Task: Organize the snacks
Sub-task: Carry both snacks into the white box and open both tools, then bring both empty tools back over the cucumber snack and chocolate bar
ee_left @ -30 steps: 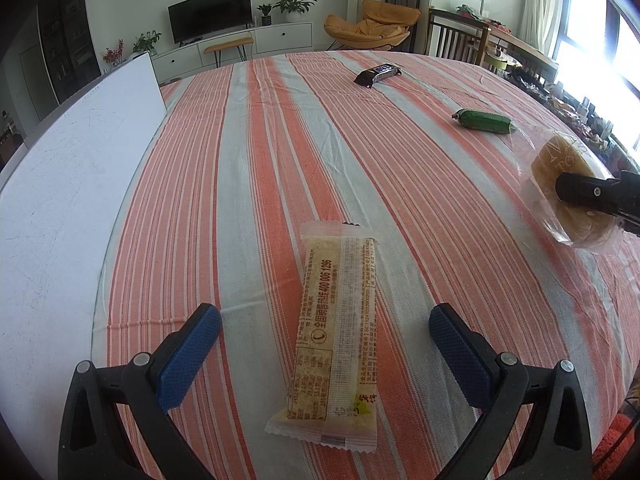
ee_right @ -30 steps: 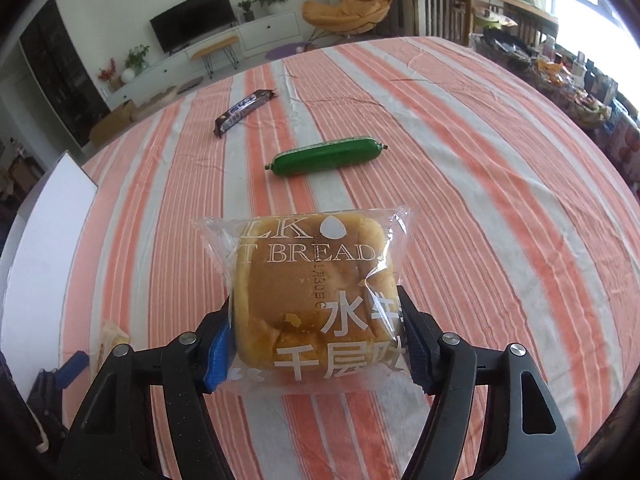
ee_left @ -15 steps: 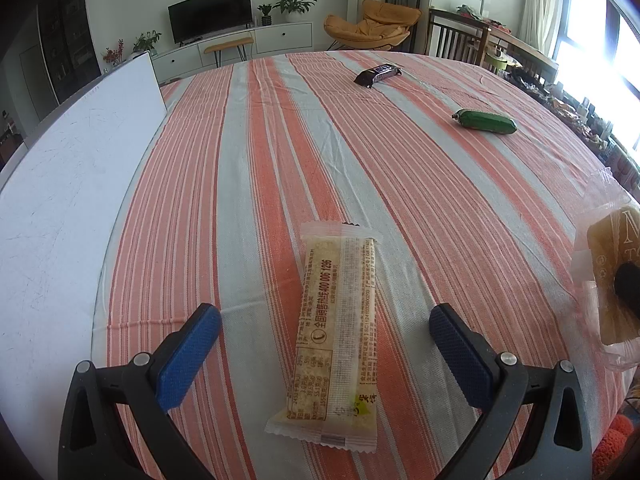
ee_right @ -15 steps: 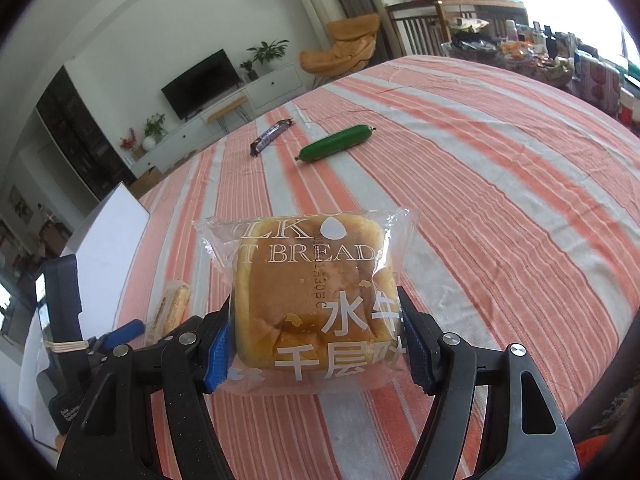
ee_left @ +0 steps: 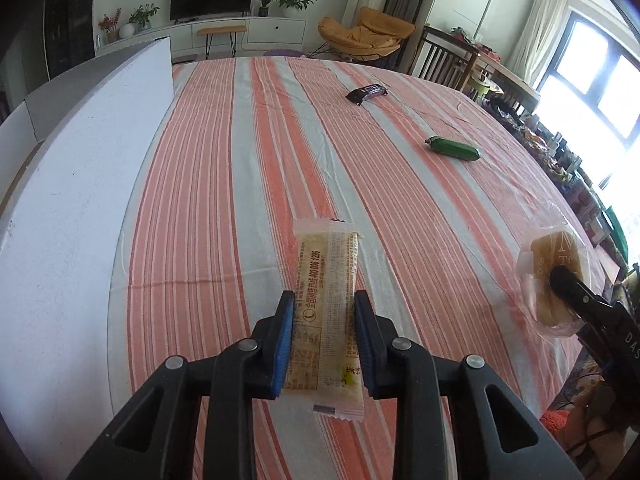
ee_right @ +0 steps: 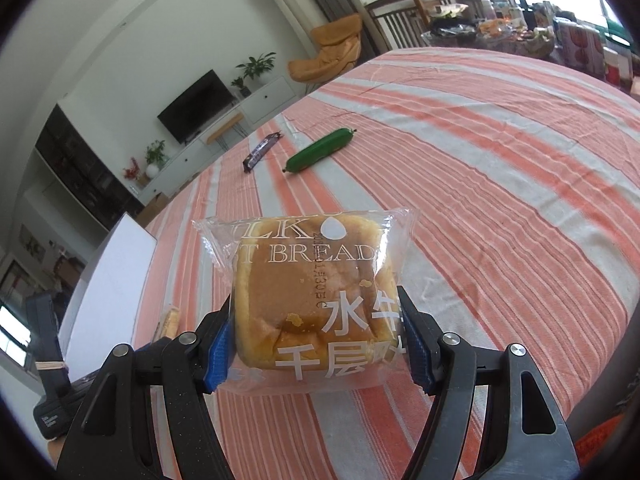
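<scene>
My left gripper (ee_left: 325, 312) is shut on a long yellow wrapped snack bar (ee_left: 326, 300) and holds it above the striped tablecloth (ee_left: 224, 184). My right gripper (ee_right: 316, 328) is shut on a clear bag of square bread (ee_right: 310, 292), raised off the table; the bread also shows in the left wrist view (ee_left: 554, 280) at the right. A green sausage-shaped snack (ee_left: 452, 147) (ee_right: 320, 150) and a dark chocolate bar (ee_left: 366, 93) (ee_right: 262, 150) lie farther away on the cloth.
A large white board (ee_left: 72, 200) (ee_right: 108, 280) lies along the table's left side. Chairs and a cluttered table (ee_right: 520, 28) stand beyond the far right edge. A TV unit (ee_left: 212, 28) is at the back wall.
My left gripper closed on the yellow snack bar and lifted it. My right gripper with the bread rose and tilted, swinging back into the left view's right edge.
</scene>
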Demonstrator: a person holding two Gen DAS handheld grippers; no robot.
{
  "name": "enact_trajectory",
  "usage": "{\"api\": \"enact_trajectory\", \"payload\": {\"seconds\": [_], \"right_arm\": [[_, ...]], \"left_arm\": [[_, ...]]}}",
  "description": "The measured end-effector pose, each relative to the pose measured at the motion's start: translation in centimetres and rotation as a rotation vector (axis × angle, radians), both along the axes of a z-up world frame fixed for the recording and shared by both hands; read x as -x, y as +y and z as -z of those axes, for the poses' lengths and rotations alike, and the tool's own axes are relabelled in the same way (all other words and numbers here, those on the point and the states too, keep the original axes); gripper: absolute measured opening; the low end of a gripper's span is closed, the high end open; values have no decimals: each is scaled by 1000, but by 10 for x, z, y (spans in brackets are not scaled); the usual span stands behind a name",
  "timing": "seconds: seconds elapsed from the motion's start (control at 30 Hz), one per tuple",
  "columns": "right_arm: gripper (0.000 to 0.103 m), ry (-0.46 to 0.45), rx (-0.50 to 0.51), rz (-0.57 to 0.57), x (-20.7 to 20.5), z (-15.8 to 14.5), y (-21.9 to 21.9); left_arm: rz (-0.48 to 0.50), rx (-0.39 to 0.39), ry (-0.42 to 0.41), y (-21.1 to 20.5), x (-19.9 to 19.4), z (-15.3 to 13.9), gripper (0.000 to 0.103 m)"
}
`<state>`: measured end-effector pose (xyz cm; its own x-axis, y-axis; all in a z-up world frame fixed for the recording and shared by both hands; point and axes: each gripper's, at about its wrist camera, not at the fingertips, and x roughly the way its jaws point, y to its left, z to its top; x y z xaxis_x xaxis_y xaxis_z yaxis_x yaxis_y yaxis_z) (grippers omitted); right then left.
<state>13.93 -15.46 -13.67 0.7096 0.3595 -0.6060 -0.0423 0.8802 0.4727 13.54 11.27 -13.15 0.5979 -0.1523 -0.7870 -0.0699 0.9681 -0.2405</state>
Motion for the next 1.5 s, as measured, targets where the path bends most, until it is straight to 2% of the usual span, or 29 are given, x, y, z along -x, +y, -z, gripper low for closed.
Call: {"api": "enact_trajectory", "payload": {"seconds": [0.13, 0.27, 0.4, 0.5, 0.57, 0.6, 0.67, 0.7, 0.73, 0.87, 0.97, 1.1, 1.27, 1.37, 1.43, 1.5], "right_arm": [[72, -19, -14, -22, 16, -15, 5], [72, -56, -60, -162, 31, -52, 46], [72, -149, -83, -402, 49, -110, 129], [72, -193, -69, -602, 66, -143, 204], [73, -197, -62, -707, 75, -152, 249], [75, -182, -49, -756, 78, -152, 273], [83, -108, -24, -850, 75, -143, 316], [88, -60, -5, -882, 71, -137, 333], [88, -31, -3, -894, 68, -131, 342], [88, -34, -58, -882, 62, -125, 340], [88, -88, -12, -864, 62, -122, 324], [88, -115, 152, -753, 46, -94, 289], [88, -43, 491, -480, 11, -29, 213], [88, 9, 669, -321, -10, -4, 160], [88, 66, 718, -238, -20, 7, 127], [88, 114, 704, -190, -28, 14, 103]], "left_arm": [[66, 123, -70, 0, 48, -48, 28], [52, 185, -172, 31, 100, -105, 28], [-111, 114, -257, 95, 142, -146, 28], [-289, 29, -263, 154, 166, -153, 28], [-407, -53, -234, 188, 175, -148, 28], [-467, -91, -209, 204, 177, -142, 33], [-566, -124, -168, 234, 181, -125, 61], [-606, -122, -151, 245, 184, -118, 82], [-635, -115, -147, 253, 188, -113, 86], [-662, -110, -136, 264, 194, -91, 88], [-626, -89, -134, 257, 187, -82, 88], [-524, -60, -155, 224, 172, -79, 88], [-321, -21, -164, 161, 142, -82, 88], [-188, -10, -177, 112, 126, -90, 89], [-96, -3, -178, 77, 113, -93, 94], [-24, 5, -171, 46, 98, -90, 94]]}}
